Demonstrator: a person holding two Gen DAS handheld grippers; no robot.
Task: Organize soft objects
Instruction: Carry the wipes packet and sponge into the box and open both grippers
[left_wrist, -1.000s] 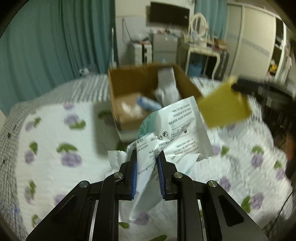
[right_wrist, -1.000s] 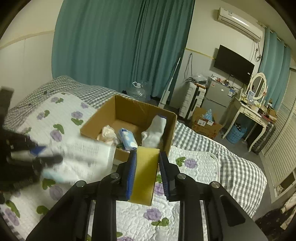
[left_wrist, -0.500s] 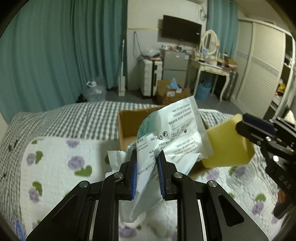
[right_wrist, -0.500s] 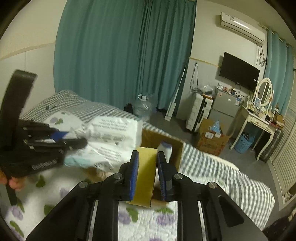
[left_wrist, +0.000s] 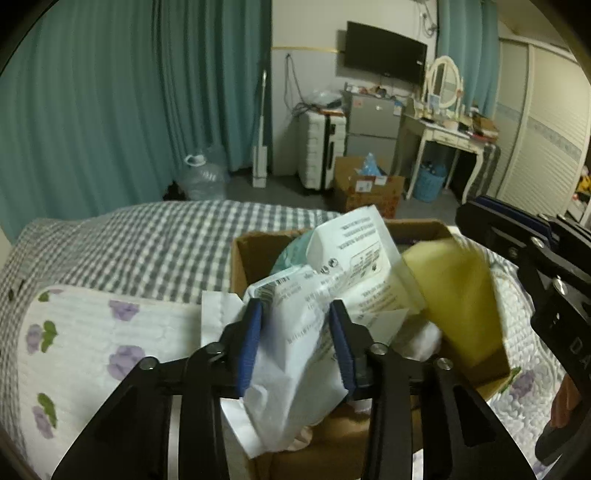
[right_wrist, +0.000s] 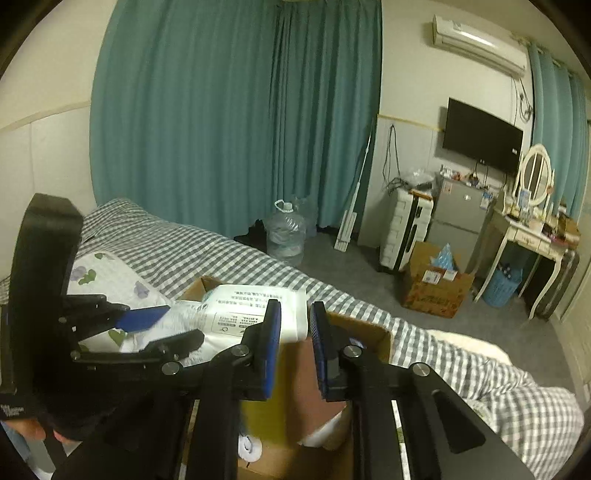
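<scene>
A brown cardboard box (left_wrist: 240, 258) stands on the bed, also in the right wrist view (right_wrist: 373, 332). My left gripper (left_wrist: 295, 339) is open over the box, and the white printed soft pack (left_wrist: 354, 266) sits loose between its fingers, sinking into the box. My right gripper (right_wrist: 293, 347) is open above the box. The yellow sponge (left_wrist: 461, 295) is blurred and dropping free from it, seen below the right fingers (right_wrist: 262, 410). A white sock (right_wrist: 249, 446) lies inside the box.
The bed has a grey checked sheet (left_wrist: 147, 236) and a white floral quilt (left_wrist: 92, 343). Beyond it are teal curtains, a water jug (right_wrist: 286, 236), a floor box (right_wrist: 436, 288), a dresser and a TV.
Both grippers have opened over the box. The soft pack has slipped down from the left fingers, and the yellow sponge has left the right fingers and is falling into the box.
</scene>
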